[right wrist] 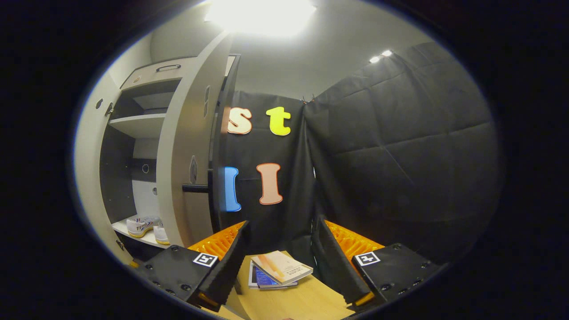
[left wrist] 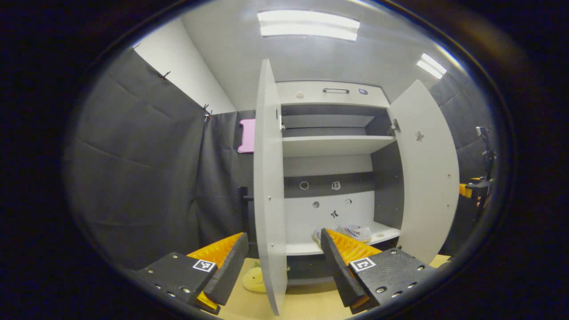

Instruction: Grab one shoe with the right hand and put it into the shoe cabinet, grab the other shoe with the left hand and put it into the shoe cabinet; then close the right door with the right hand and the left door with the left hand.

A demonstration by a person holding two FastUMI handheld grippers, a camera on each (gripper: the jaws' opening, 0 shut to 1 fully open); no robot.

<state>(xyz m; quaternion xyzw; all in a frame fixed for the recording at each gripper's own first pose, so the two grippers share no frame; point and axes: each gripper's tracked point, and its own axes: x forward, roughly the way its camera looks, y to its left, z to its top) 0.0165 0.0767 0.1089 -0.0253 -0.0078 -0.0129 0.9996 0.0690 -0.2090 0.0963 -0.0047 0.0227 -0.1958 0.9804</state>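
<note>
both jaws stand apart, holding nothing: left gripper (left wrist: 284,266), right gripper (right wrist: 280,262). both shoes (left wrist: 355,232) sit on the shoe cabinet's lower shelf (left wrist: 382,232); door closing is in hand. next: right gripper to the right door (right wrist: 184,146). left gripper view shows the left door (left wrist: 268,186) edge-on; right gripper view shows books (right wrist: 280,269).

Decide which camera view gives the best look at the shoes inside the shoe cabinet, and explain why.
The right gripper view shows the shoes best: both sit unobstructed on the bottom shelf of the shoe cabinet, past the right door's edge. In the left gripper view the shoes are smaller, and one of the left gripper's fingers partly covers them.
</note>
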